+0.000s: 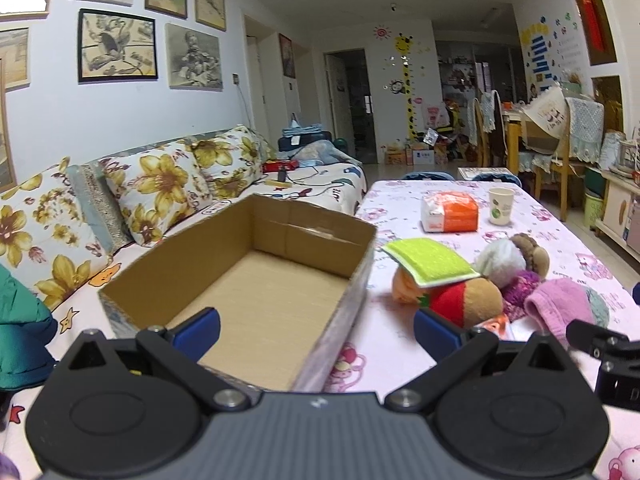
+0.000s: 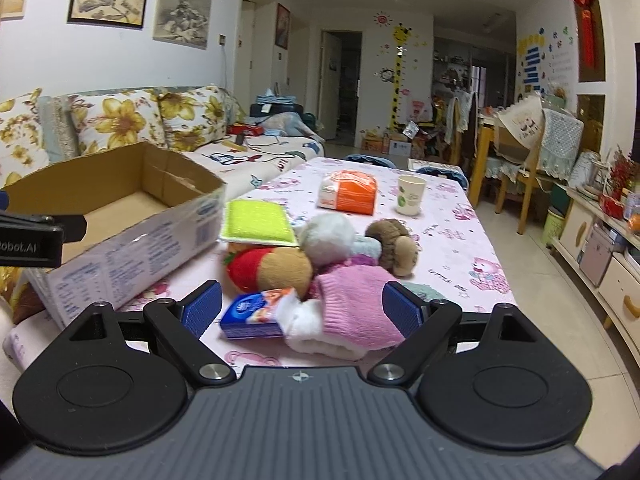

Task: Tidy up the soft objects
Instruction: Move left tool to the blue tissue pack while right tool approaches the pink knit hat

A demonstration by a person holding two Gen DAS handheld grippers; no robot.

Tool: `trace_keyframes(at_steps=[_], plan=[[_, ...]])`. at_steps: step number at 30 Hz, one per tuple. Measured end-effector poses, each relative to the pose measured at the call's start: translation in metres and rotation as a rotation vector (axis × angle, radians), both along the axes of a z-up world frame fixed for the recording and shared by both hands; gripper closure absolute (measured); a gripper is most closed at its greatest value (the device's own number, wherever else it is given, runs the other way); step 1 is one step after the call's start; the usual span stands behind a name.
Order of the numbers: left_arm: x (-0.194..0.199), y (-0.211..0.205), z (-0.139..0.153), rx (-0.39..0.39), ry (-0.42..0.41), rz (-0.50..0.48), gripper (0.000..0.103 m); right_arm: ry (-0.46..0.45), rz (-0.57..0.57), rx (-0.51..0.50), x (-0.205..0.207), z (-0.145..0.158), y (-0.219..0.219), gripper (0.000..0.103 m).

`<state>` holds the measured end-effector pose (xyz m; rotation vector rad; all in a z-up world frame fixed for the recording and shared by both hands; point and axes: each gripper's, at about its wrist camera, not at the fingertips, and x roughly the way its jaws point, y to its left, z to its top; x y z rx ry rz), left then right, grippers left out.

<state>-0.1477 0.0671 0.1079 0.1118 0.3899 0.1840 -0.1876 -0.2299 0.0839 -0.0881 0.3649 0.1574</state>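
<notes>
Right wrist view: a heap of soft toys (image 2: 280, 264), a knitted pink sock (image 2: 356, 308), a fuzzy green sponge (image 2: 256, 222) and a small blue packet (image 2: 250, 316) lies on the table (image 2: 460, 240), just right of the cardboard box (image 2: 120, 216). The right gripper (image 2: 302, 308) hovers wide open near the sock and packet. Left wrist view: the left gripper (image 1: 316, 328), also wide open, hangs over the box's bare interior (image 1: 260, 300).
</notes>
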Motion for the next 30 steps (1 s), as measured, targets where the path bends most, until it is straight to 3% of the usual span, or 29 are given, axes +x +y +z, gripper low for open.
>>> trace_keyframes(at_steps=[13,22,30], plan=[[0.013,-0.034,-0.014,-0.001,0.025,-0.092,0.001,0.056,-0.084,0.031,0.013,-0.001,-0.008,0.0],[0.029,-0.066,-0.038,-0.004,0.055,-0.224,0.001,0.1,-0.15,0.093,0.026,-0.007,-0.018,0.0],[0.055,-0.082,-0.068,0.009,0.1,-0.344,0.009,0.148,-0.075,0.213,0.046,-0.01,-0.011,0.0]])
